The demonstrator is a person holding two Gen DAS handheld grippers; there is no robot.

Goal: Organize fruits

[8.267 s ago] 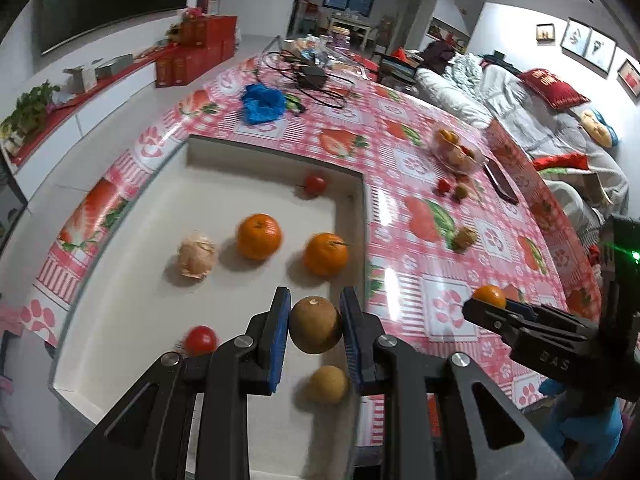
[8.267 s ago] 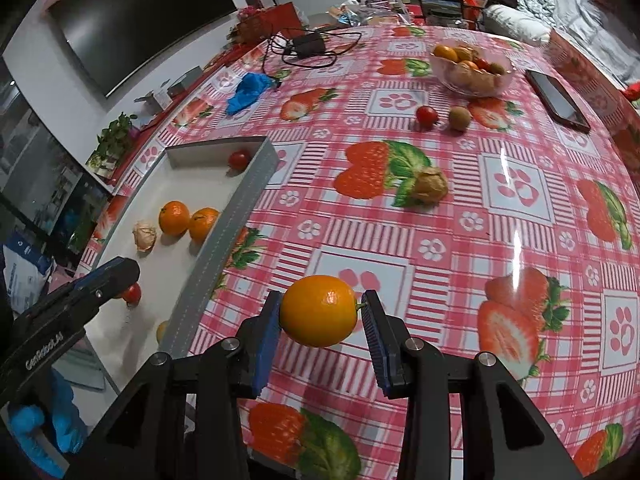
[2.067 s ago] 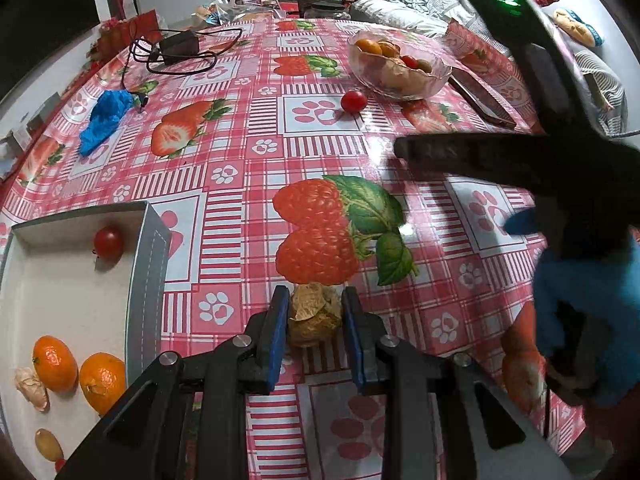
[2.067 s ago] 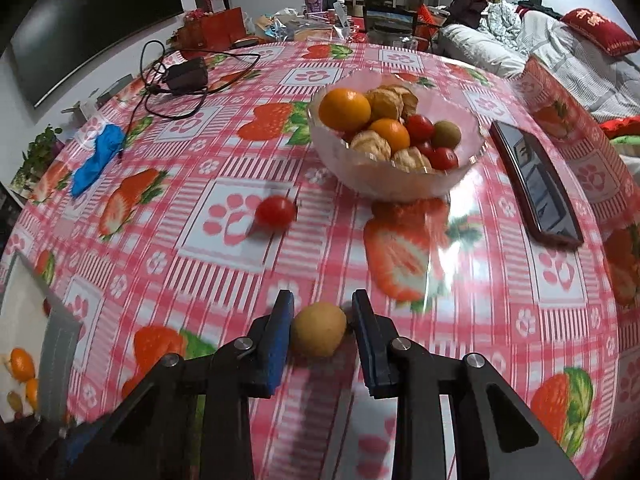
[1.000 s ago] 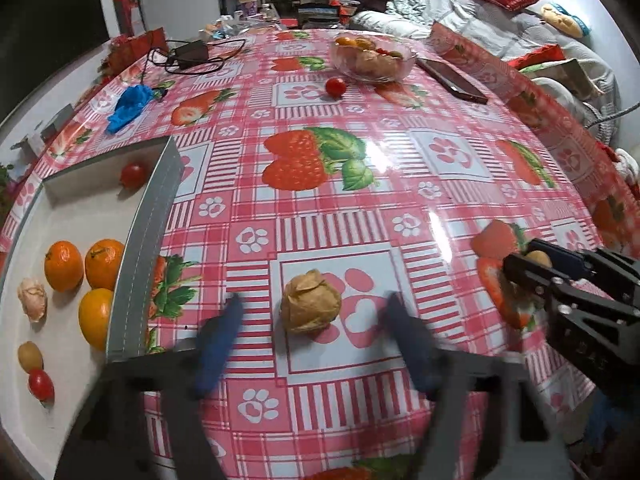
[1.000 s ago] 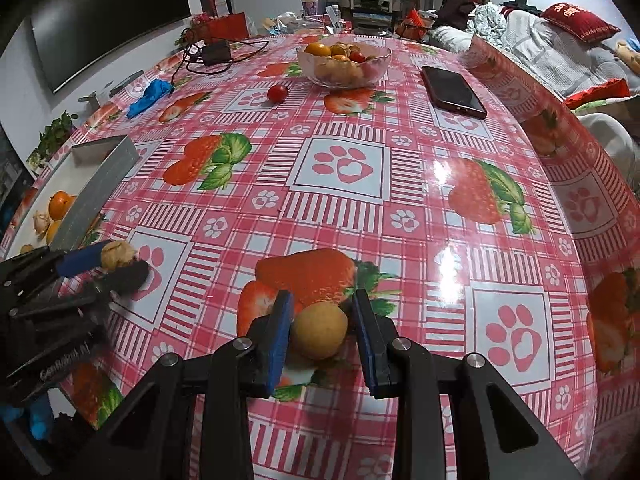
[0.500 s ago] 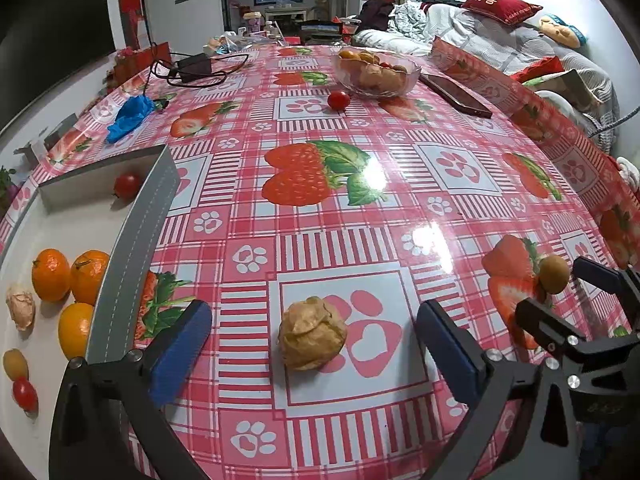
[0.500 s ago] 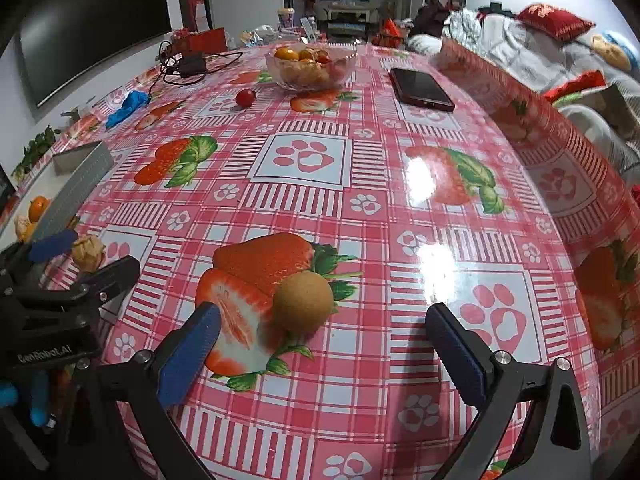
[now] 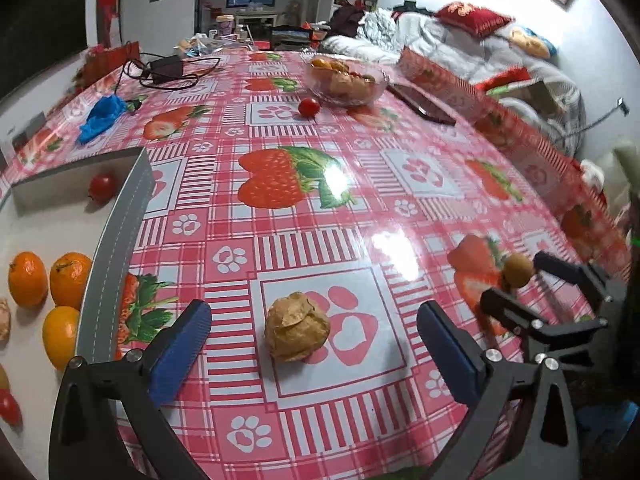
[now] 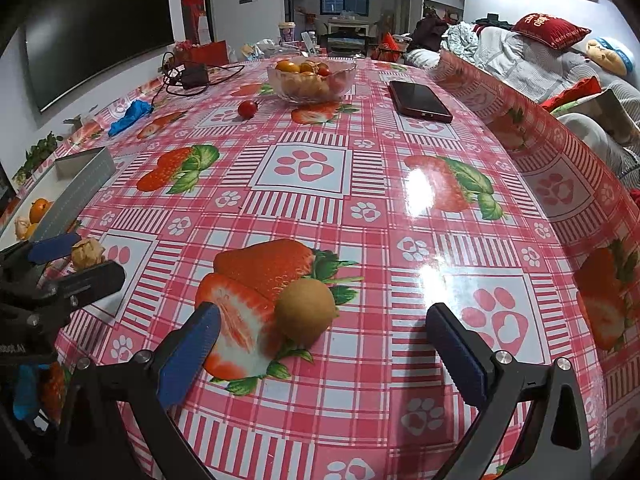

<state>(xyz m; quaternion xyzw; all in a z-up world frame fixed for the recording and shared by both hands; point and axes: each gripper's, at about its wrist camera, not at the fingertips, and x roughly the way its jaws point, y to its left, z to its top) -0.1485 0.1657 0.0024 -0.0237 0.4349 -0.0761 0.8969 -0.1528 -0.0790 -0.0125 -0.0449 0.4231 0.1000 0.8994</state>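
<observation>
A tan papery-husked fruit (image 9: 298, 327) lies on the strawberry tablecloth between the wide-apart fingers of my left gripper (image 9: 314, 342), untouched. A round brown fruit (image 10: 306, 311) rests on the cloth between the spread fingers of my right gripper (image 10: 324, 344), also free. Each gripper shows in the other's view: the right gripper (image 9: 532, 280) with the brown fruit (image 9: 518, 270), the left gripper (image 10: 68, 260) with the husked fruit (image 10: 87, 253). At the left stands the grey tray (image 9: 108, 248) holding oranges (image 9: 28, 279), a cherry tomato (image 9: 102, 187) and other small fruit.
A glass bowl (image 10: 311, 76) of mixed fruit stands at the far side, a loose cherry tomato (image 10: 247, 109) beside it. A dark phone (image 10: 419, 101), a blue cloth (image 10: 130, 117) and a charger with cables (image 10: 194, 72) lie on the table. The table edge drops off to the right.
Both grippers have opened wide and let go: the husked fruit and the brown fruit now sit free on the cloth. Both views have tilted up slightly.
</observation>
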